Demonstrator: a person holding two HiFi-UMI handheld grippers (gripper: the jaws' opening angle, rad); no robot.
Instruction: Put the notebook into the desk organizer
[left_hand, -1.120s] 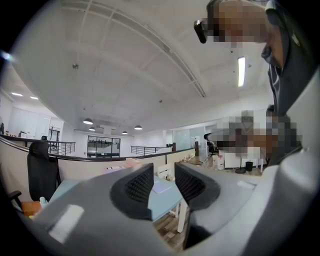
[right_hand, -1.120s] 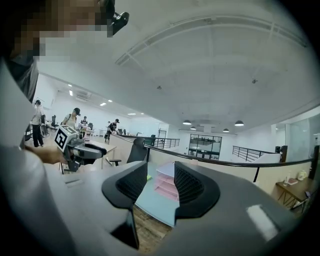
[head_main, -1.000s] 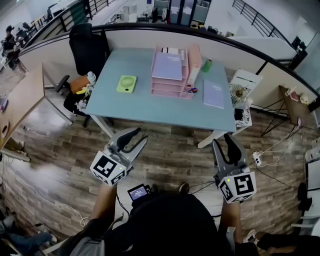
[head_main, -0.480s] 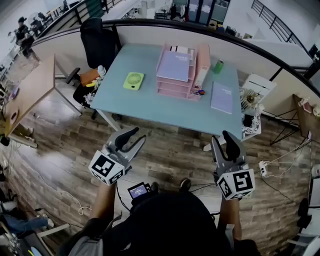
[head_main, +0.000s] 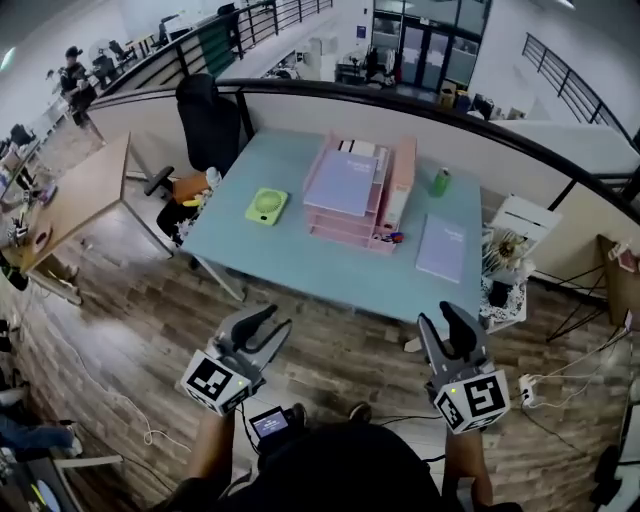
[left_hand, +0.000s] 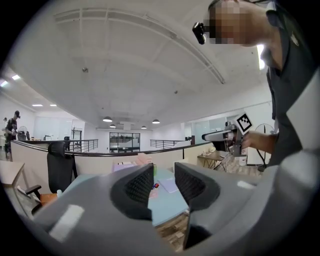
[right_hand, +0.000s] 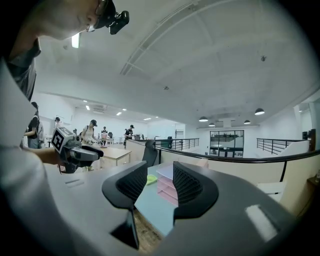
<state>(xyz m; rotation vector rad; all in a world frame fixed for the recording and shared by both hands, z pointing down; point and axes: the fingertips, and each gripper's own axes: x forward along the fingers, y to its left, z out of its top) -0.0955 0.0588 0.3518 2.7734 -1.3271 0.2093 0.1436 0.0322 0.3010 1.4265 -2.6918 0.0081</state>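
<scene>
A lavender notebook (head_main: 441, 248) lies flat on the right part of the light-blue desk (head_main: 300, 255), to the right of the pink desk organizer (head_main: 352, 200). The organizer's top tray holds another lavender book (head_main: 340, 183). Both grippers hover over the wooden floor, well short of the desk. My left gripper (head_main: 272, 320) is open and empty. My right gripper (head_main: 437, 315) is also open with nothing between its fingers. In the left gripper view the notebook (left_hand: 169, 185) shows far off past the jaws. In the right gripper view the organizer (right_hand: 167, 186) shows far off.
A green fan (head_main: 266, 206) lies left of the organizer and a green bottle (head_main: 440, 182) stands behind the notebook. A black office chair (head_main: 210, 125) is at the desk's left end and a white side stand (head_main: 510, 260) at its right. Cables and a power strip (head_main: 527, 390) lie on the floor.
Both grippers have moved across the floor with the person and sit lower in the head view. The desk now appears further right and lower. Both jaws are unchanged, empty.
</scene>
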